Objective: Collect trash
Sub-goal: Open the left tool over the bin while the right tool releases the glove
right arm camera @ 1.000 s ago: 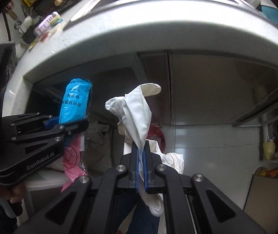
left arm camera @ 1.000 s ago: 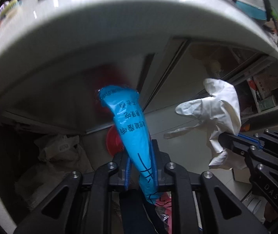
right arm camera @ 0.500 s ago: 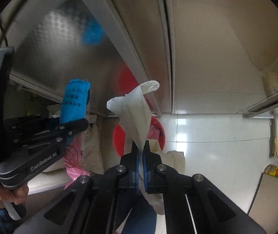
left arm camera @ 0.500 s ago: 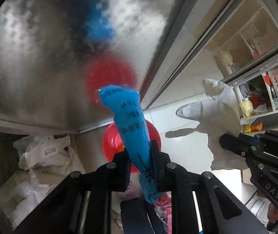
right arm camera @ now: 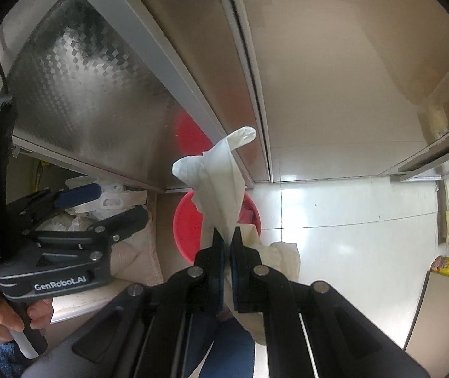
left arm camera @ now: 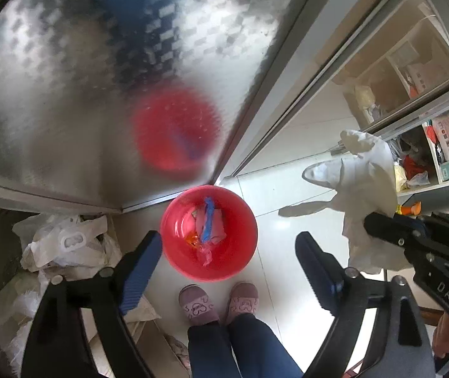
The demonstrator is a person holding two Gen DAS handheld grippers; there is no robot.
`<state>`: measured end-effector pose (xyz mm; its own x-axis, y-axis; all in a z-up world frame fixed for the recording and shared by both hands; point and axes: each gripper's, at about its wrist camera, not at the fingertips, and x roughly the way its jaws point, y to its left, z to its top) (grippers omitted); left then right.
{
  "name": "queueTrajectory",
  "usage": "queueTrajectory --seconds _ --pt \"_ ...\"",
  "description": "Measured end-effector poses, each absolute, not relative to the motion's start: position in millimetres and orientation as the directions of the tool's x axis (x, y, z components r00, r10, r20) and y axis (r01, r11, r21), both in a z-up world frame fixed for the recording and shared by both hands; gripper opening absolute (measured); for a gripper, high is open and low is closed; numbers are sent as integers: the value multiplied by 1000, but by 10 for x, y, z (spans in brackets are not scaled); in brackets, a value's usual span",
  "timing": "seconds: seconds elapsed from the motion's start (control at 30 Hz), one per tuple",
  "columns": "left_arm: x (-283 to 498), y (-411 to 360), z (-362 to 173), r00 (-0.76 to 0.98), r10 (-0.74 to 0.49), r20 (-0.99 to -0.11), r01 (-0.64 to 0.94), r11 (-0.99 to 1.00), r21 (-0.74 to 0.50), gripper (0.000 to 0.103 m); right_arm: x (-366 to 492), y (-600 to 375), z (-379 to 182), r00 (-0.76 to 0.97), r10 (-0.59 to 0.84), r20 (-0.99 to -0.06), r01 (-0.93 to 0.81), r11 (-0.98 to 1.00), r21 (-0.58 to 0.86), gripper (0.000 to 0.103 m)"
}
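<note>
A red bin [left arm camera: 240,223] stands on the white floor below both grippers. A blue wrapper [left arm camera: 208,222] lies inside it among other scraps. My left gripper [left arm camera: 229,261] is open and empty above the bin; it also shows in the right wrist view [right arm camera: 111,203]. My right gripper [right arm camera: 228,239] is shut on a white disposable glove [right arm camera: 221,182], held up over the bin [right arm camera: 186,223]. The glove also shows in the left wrist view [left arm camera: 363,182], right of the bin.
A patterned steel cabinet door [left arm camera: 98,78] stands open just behind the bin. White plastic bags [left arm camera: 66,245] lie on the floor at left. Shelves with packets [left arm camera: 429,145] are at right. The person's slippered feet [left arm camera: 218,305] stand right before the bin.
My left gripper has opened and the blue wrapper has dropped into the red bin. Both grippers have tilted down towards the floor. The right gripper still holds the glove.
</note>
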<state>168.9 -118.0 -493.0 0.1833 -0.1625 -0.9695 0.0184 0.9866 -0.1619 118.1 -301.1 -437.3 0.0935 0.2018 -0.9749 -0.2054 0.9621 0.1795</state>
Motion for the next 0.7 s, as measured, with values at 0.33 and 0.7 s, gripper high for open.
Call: queueTrajectory --seconds 0.33,0.7 --pt "1372 -930 -4577 220 -127 -967 -41 989 -139 103 1146 -2818 -4232 65 219 -974 -279 941 193 3" --pt "1195 -558 -4830 184 -26 -983 -131 990 -51 103 1083 -2377 -4687 -5 210 -978 -388 901 195 4"
